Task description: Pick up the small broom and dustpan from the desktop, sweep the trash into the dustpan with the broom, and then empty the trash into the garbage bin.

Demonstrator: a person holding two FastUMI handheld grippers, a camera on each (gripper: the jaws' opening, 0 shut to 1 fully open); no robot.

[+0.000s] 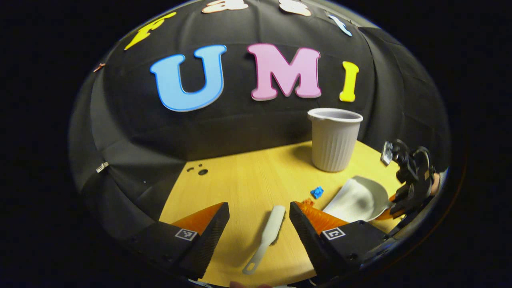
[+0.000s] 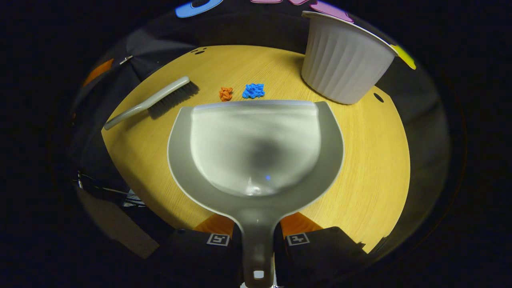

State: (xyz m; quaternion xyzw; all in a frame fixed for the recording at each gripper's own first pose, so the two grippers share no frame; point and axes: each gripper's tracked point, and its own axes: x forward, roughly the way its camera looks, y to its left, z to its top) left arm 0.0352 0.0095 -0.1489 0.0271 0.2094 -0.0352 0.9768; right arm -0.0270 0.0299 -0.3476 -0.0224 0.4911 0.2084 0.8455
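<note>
Left to right in the right gripper view I count one pale grey plastic hand broom (image 2: 154, 101) lying flat, two crumpled paper scraps, one orange (image 2: 226, 93) and one blue (image 2: 253, 91), just beyond the lip of one grey plastic dustpan (image 2: 256, 148), and one white ribbed garbage bin (image 2: 344, 64) standing upright. My right gripper (image 2: 258, 240) pinches the dustpan's handle. My left gripper (image 1: 259, 220) is spread wide above the broom. Everything rests on a yellow wood-grain desktop (image 2: 368, 160) backed by black cloth (image 1: 132, 132).
</note>
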